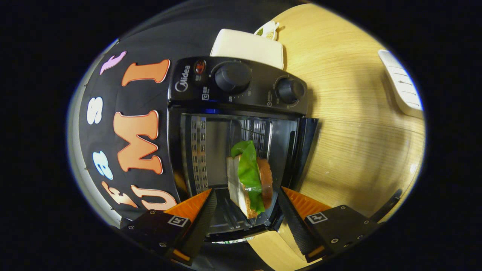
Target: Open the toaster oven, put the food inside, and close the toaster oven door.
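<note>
The sandwich (249, 180) sits inside the open oven (241, 150), resting in the cavity between the perforated wall on one side and the door (305, 146) on the other. It shows bread slices, a brown patty and a green lettuce leaf that sticks out past the bread toward the back of the cavity.

The claw (246, 205) is released: its two fingers are spread wide, one on each side of the sandwich, and neither presses on it. There is a clear gap between each finger and the food, so the sandwich lies free between and just ahead of the tips. The fingertips reach about to the mouth of the oven.

The oven is black, with a panel carrying two round knobs (232, 76) and a small red lamp (199, 67). Its door is swung fully open and stands out over the wooden table (350, 124).

Beyond the oven lies a cream box (246, 47), touching or just behind the oven's body, with a small packet (268, 30) beyond that. Well apart from the oven, on the far side of the table, lies a white ribbed object (402, 84).
</note>
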A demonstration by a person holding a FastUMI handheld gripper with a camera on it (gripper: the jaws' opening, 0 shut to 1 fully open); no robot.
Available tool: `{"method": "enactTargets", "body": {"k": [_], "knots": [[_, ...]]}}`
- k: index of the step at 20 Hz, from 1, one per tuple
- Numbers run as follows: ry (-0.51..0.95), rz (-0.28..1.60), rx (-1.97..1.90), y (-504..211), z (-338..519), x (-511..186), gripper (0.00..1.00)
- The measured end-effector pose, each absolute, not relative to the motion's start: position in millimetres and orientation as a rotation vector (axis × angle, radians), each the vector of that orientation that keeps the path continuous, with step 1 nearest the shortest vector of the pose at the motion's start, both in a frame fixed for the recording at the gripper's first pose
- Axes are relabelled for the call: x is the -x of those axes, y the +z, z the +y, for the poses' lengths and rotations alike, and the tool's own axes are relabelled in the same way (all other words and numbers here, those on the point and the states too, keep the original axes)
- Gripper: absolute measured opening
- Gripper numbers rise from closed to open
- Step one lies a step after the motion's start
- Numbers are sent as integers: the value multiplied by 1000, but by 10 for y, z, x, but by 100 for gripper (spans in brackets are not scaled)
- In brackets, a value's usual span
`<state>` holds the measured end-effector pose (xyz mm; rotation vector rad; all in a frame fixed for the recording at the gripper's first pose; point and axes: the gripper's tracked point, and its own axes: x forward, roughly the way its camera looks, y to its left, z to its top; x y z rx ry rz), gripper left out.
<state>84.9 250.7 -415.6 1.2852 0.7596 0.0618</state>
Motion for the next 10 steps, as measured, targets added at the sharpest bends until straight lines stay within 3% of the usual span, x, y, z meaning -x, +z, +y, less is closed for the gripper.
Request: {"method": "enactTargets", "body": {"k": [10], "knots": [[312, 766, -904, -3682, 2324, 283, 97]]}}
